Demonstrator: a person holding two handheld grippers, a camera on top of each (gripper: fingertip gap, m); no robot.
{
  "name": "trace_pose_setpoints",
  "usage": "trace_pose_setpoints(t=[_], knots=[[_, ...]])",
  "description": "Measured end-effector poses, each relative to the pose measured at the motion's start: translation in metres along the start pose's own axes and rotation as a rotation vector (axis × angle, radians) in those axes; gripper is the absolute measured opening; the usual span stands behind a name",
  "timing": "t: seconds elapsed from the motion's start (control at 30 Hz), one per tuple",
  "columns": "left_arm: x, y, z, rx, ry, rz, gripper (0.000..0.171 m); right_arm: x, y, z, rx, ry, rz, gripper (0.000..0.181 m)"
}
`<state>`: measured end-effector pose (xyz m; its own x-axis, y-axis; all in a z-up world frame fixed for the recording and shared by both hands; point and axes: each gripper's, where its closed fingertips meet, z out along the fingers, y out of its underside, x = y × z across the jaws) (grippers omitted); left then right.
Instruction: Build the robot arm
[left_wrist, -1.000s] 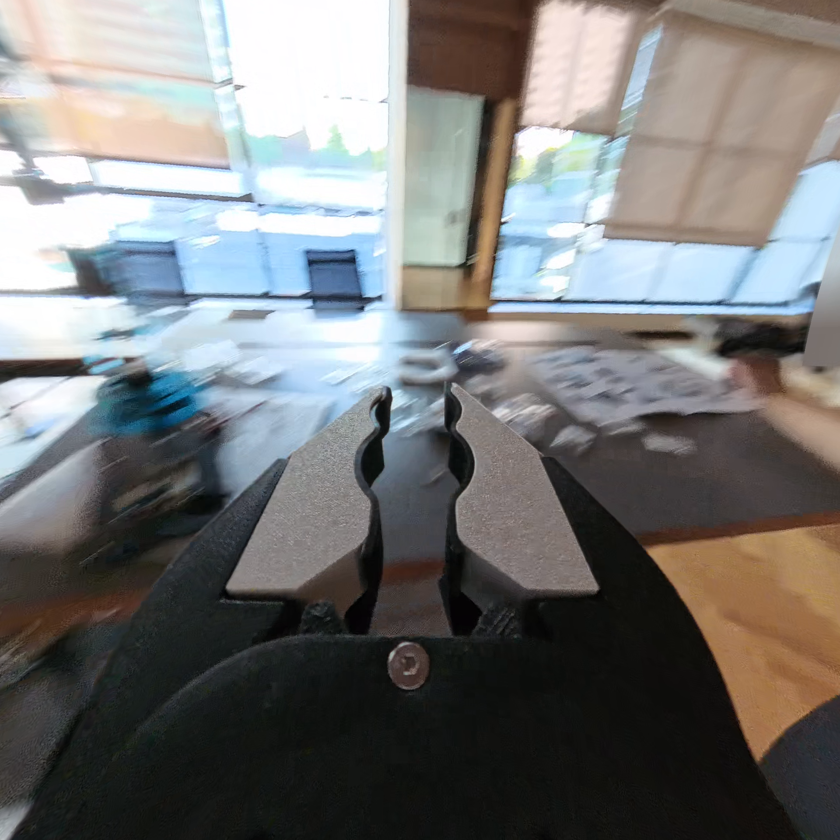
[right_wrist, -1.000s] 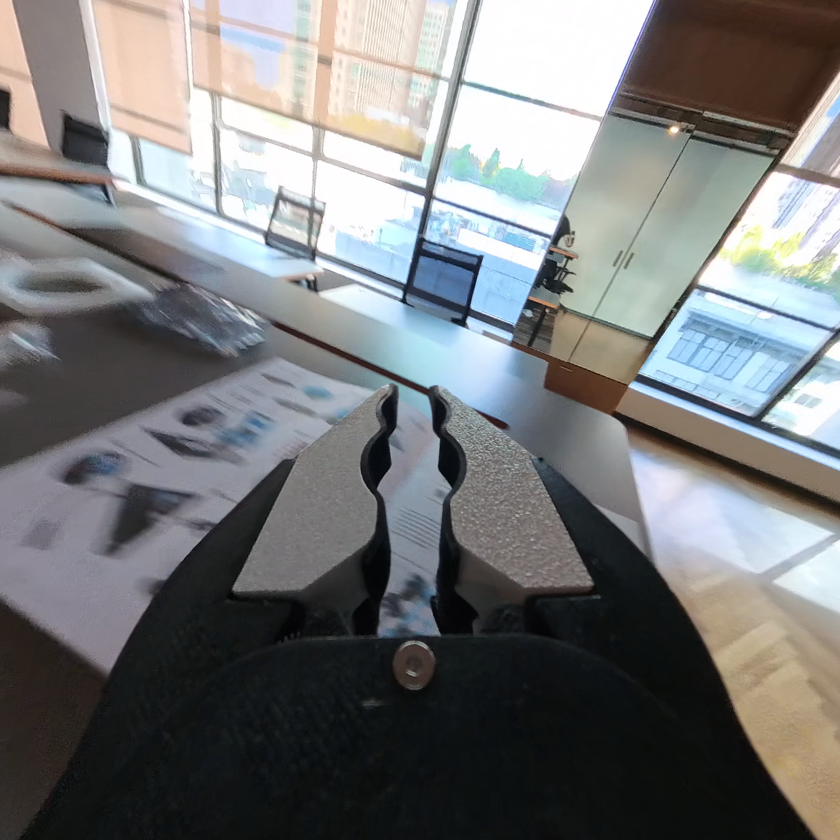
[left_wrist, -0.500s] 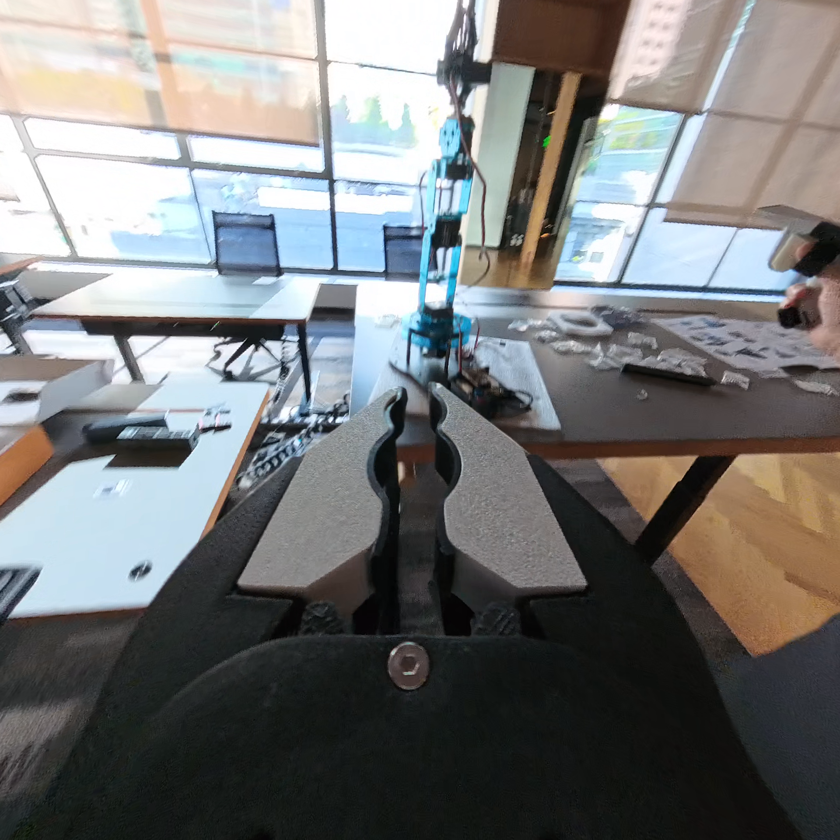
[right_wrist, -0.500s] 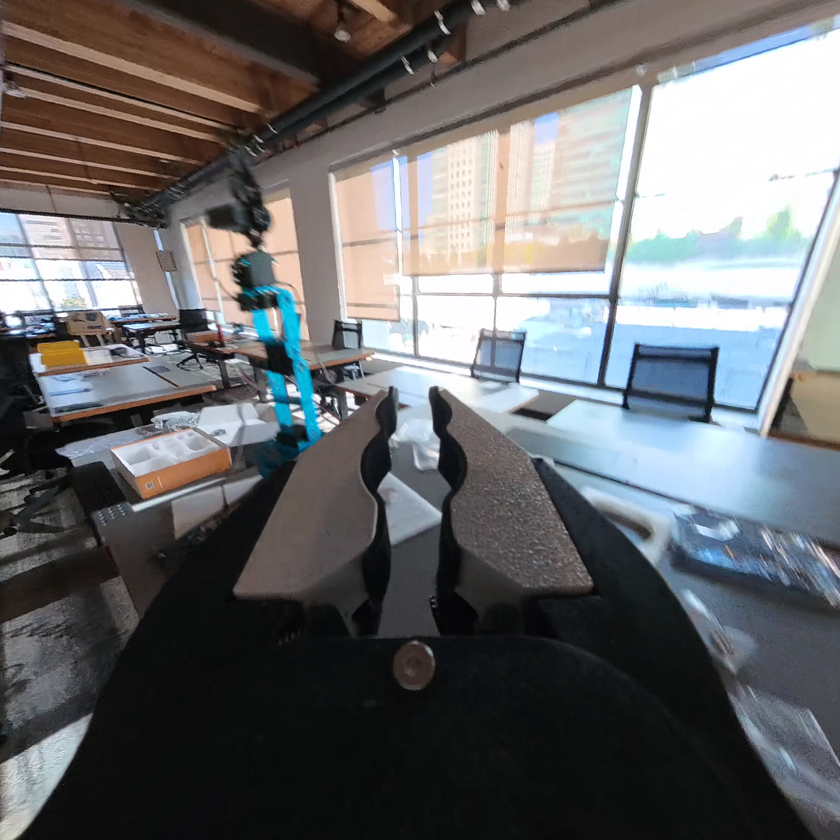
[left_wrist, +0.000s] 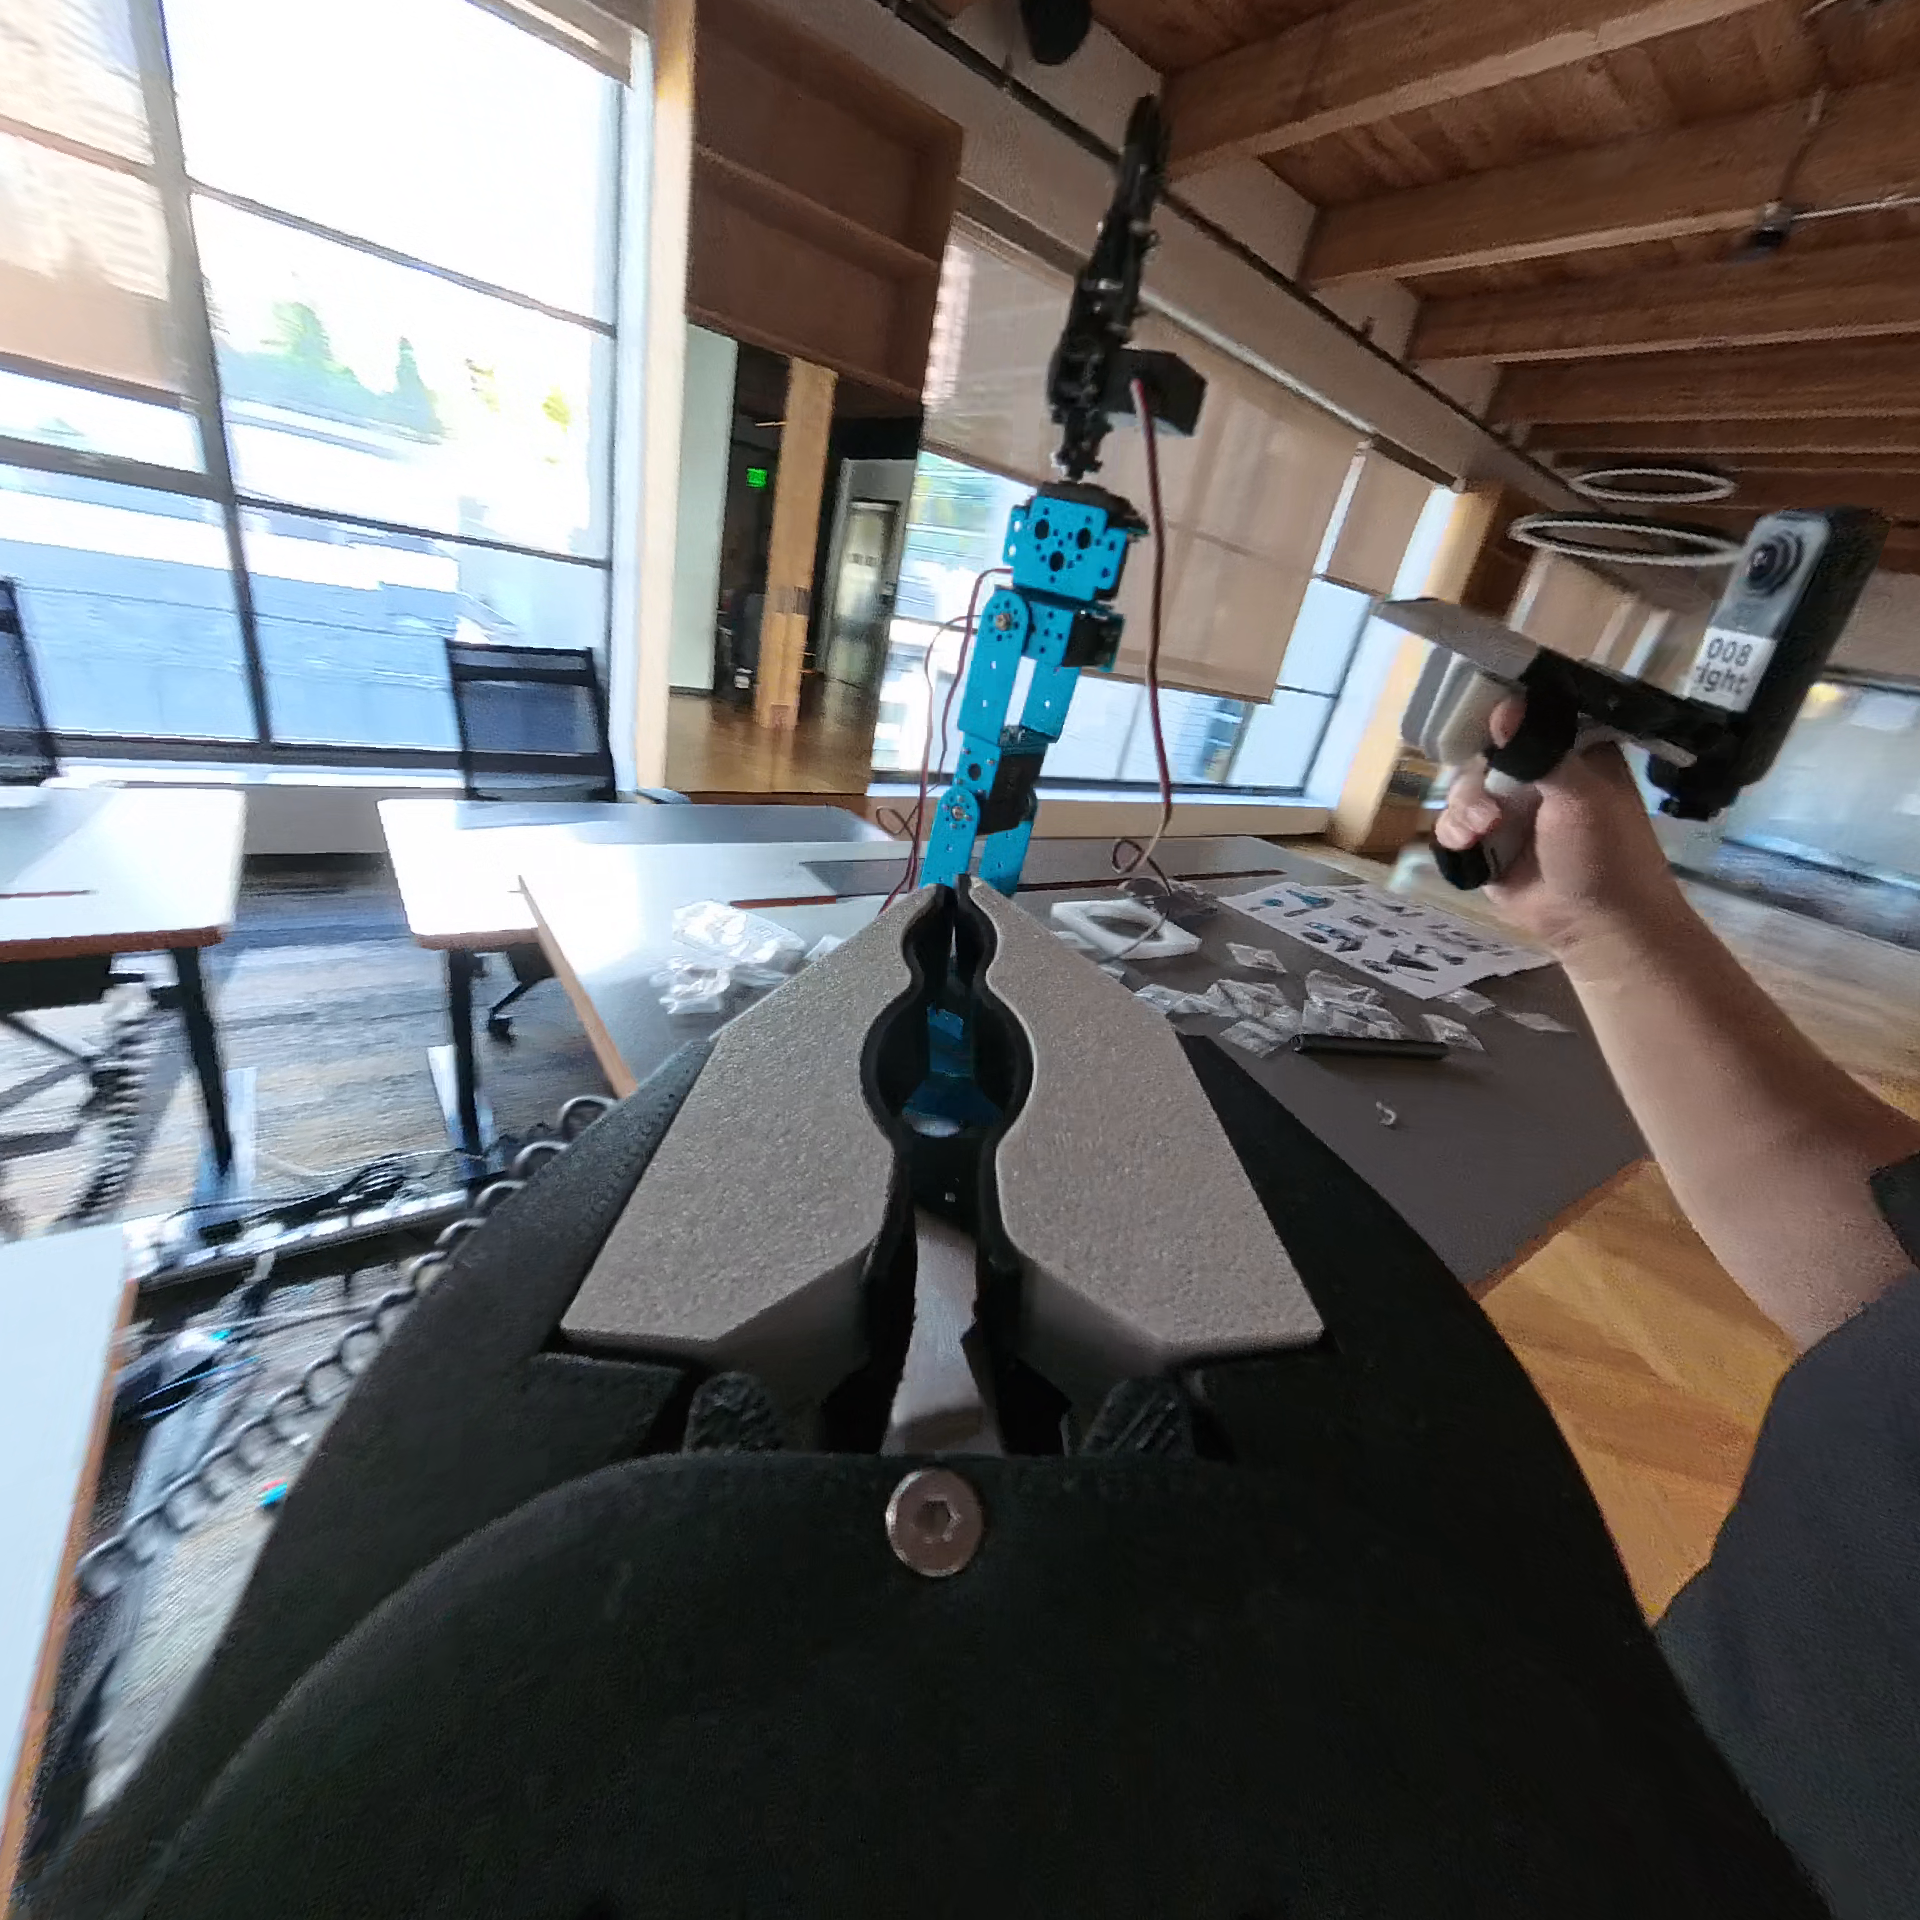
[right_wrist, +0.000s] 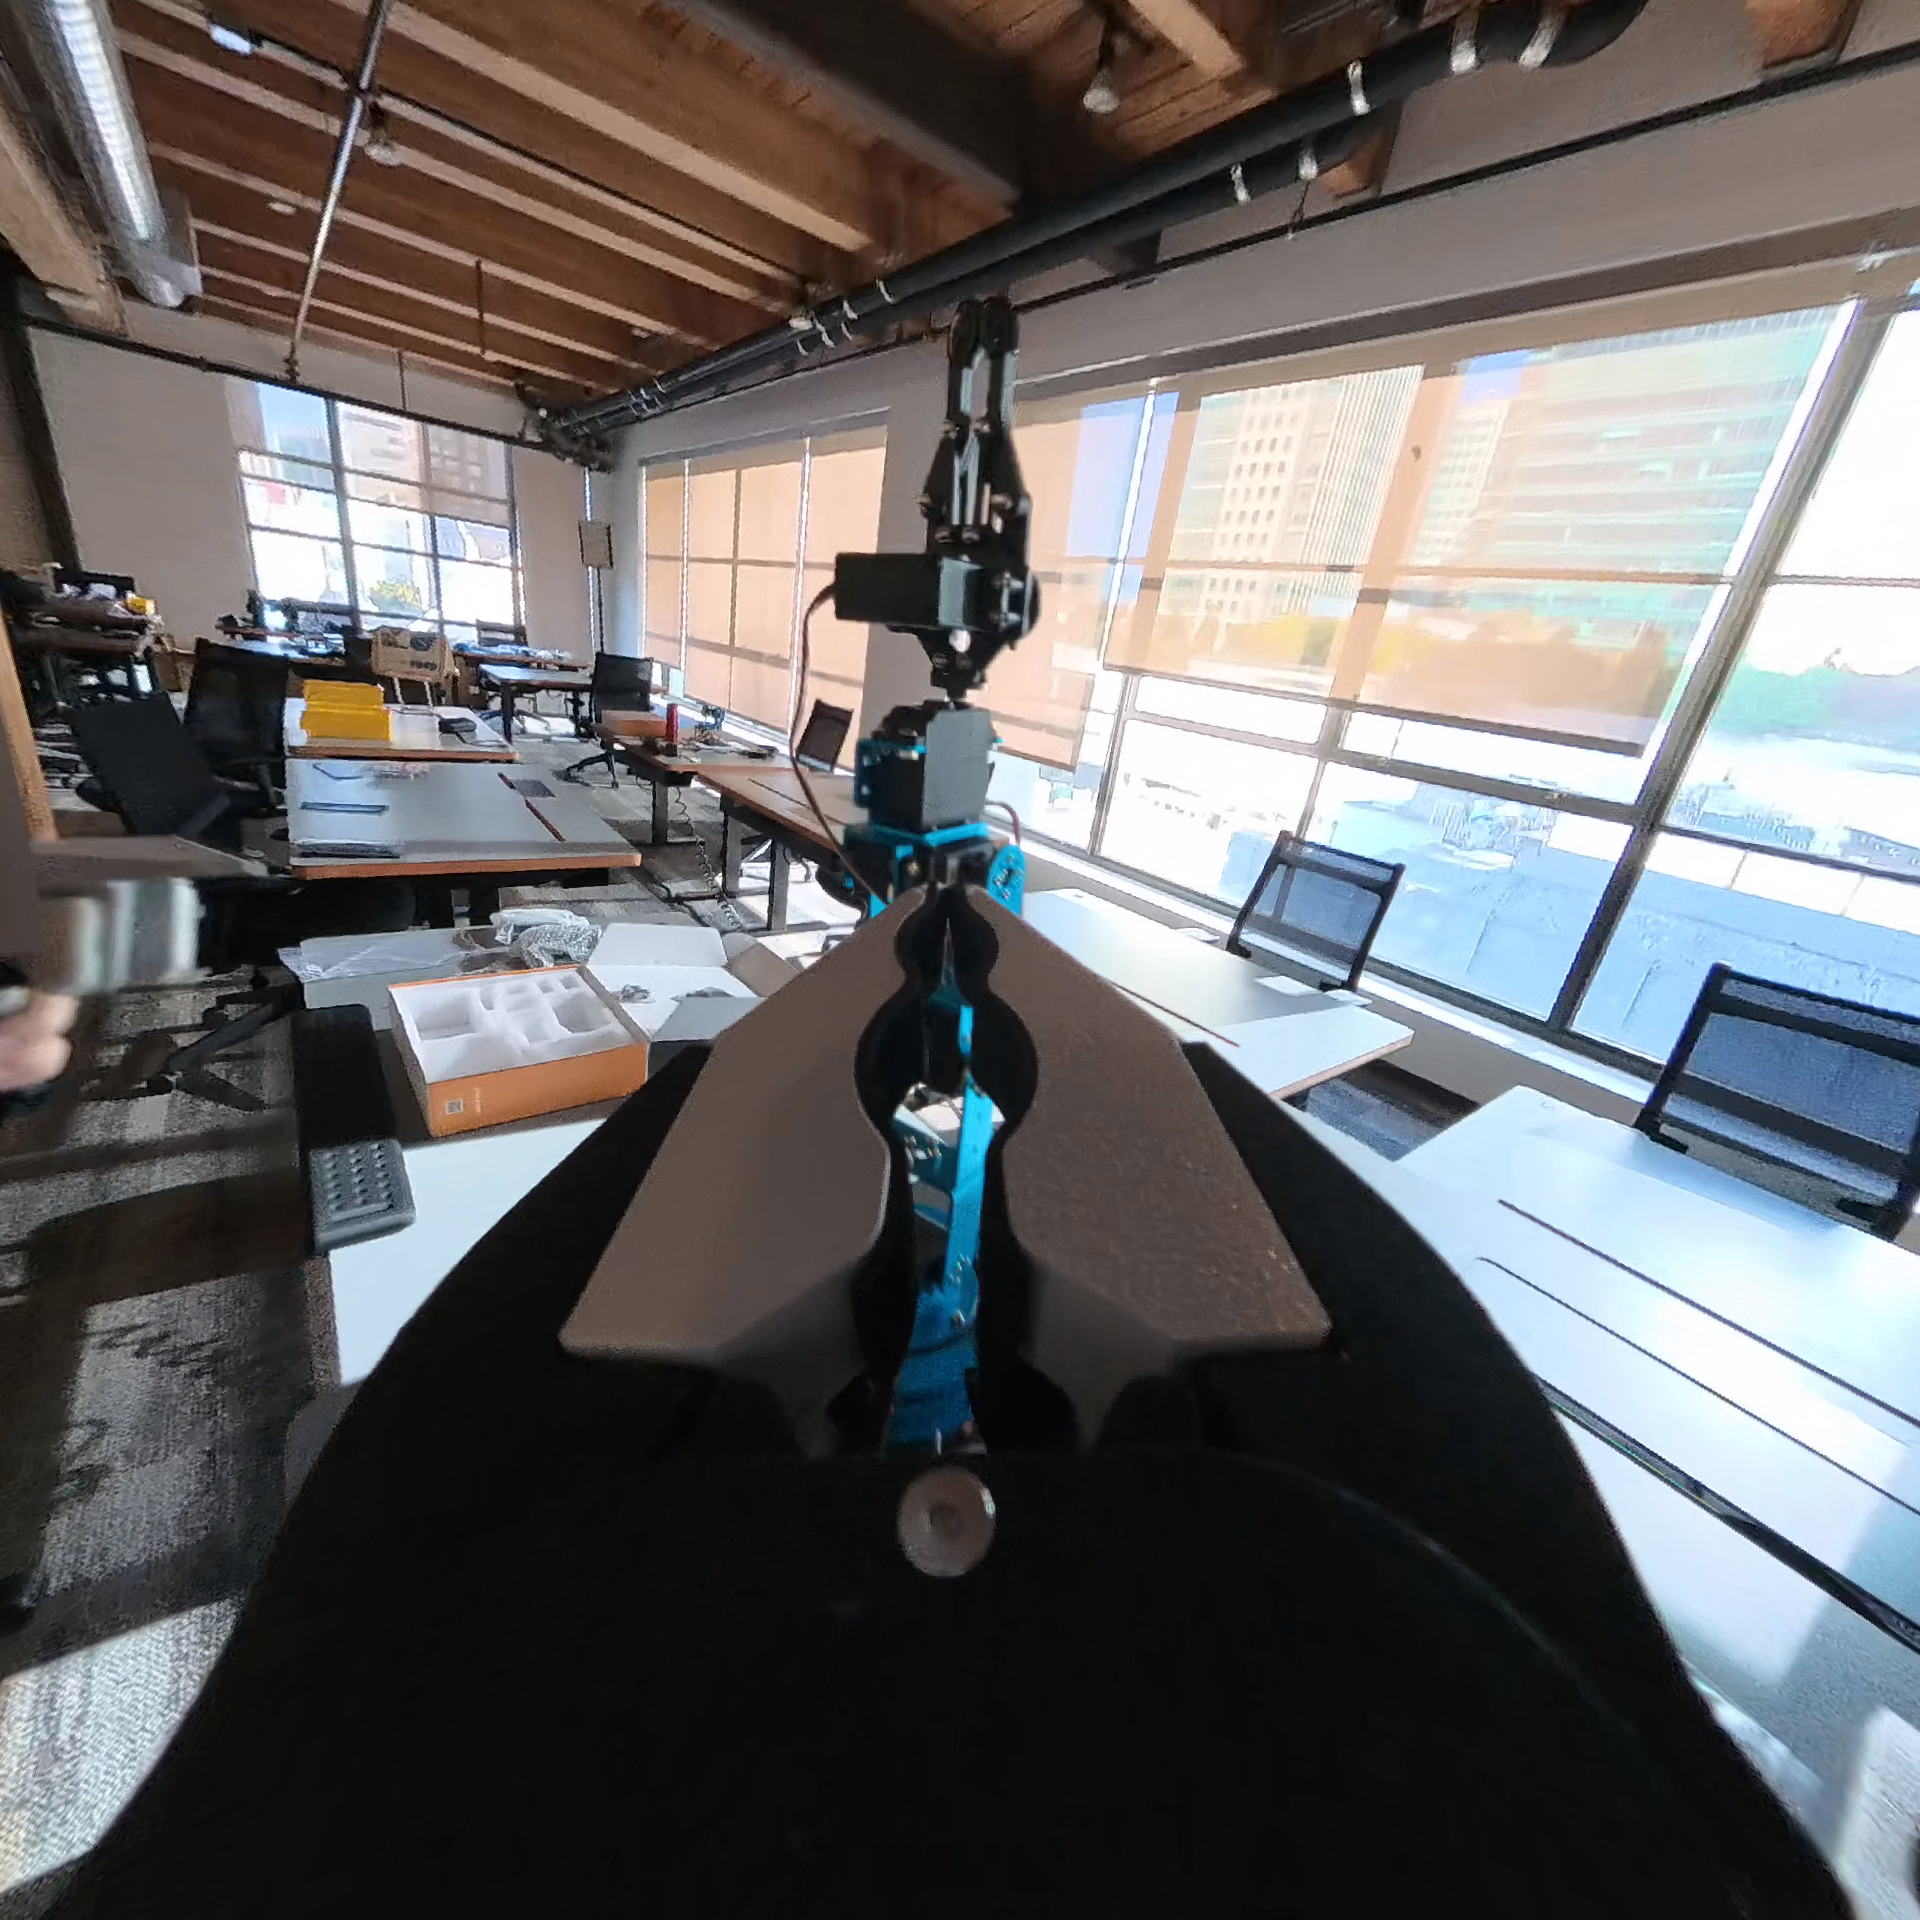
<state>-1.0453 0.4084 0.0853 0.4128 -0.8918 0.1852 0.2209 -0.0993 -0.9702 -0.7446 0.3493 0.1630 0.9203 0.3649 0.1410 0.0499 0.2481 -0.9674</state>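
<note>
A small blue robot arm with a black claw on top stands upright on a dark table. My left gripper is shut and empty, its tips touching, pointed at the arm's lower part from some way off. A hand holds my right gripper in the air to the right of the arm, apart from it. In the right wrist view, my right gripper is shut and empty. The blue arm rises behind its tips. The left gripper shows blurred at the left edge.
Several small clear bags, a printed sheet, a white foam tray and a black rod lie on the dark table. An orange box with a white foam insert sits on a desk. White desks and chairs stand by the windows. About 30 cm separates my left fingertips from my right.
Both grippers have closed from a narrow gap to touching tips. Both views have swung and tilted up until the blue arm stands in the middle of each.
</note>
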Motion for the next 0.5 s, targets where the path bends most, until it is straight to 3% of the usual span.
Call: trace_pose_setpoints(t=[0.1, 0.23, 0.33, 0.5], knots=[[-0.029, 0.001, 0.042, -0.014, 0.156, -0.05, 0.0, -0.021, -0.002, 0.041, -0.038, -0.016, 0.0, 0.0], [-0.054, 0.012, 0.099, -0.088, 0.454, -0.028, 0.006, -0.046, 0.0, 0.077, -0.064, 0.075, -0.051, 0.002], [-0.065, 0.013, 0.132, -0.112, 0.692, -0.038, 0.017, -0.062, 0.003, 0.088, -0.113, 0.231, -0.116, 0.003], [-0.073, 0.004, 0.177, -0.137, 0.954, -0.059, 0.013, -0.074, 0.013, 0.089, -0.283, 0.486, -0.177, 0.006]])
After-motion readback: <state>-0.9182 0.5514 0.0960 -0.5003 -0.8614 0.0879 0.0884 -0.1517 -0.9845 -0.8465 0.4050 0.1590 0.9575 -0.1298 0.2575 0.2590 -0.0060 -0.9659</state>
